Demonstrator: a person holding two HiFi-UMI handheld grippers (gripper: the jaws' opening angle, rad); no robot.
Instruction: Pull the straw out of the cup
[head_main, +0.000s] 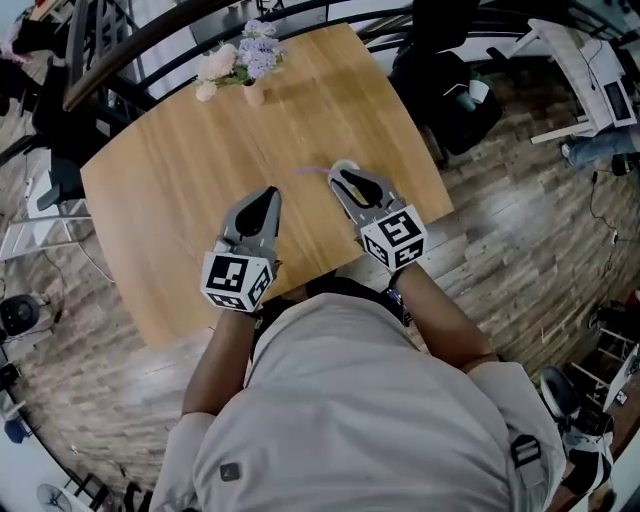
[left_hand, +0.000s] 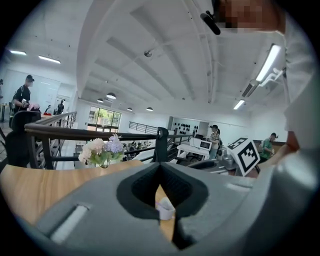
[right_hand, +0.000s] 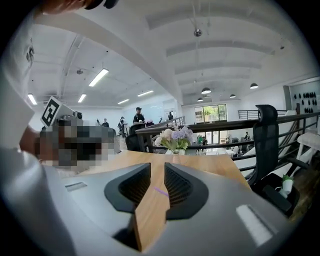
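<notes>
Straw (head_main: 313, 170) lies as a thin lilac line on the wooden table (head_main: 170, 200), just above the centre of the head view, its long axis running left to right across the frame. Its right end points toward the tips of the right gripper (head_main: 345, 172), clearly the nearer tool. The left gripper (head_main: 272, 192) sits lower and to the left, near the straw but apart from it. In the right gripper view the jaws stand a narrow way apart with nothing between them, and a short stretch of the straw shows on the wood through that gap, slanting across it. The left gripper's pads meet at their tips and hold nothing. Through the slot beneath them a small white cup (left_hand: 164, 207) shows on the table ahead. Whether the straw's end sits inside that cup I cannot tell; the head view gives only a pale edge at the right gripper's tips. Because the straw runs crosswise to the right jaws' gap, a pinch there probably needs the wrist turned first.
</notes>
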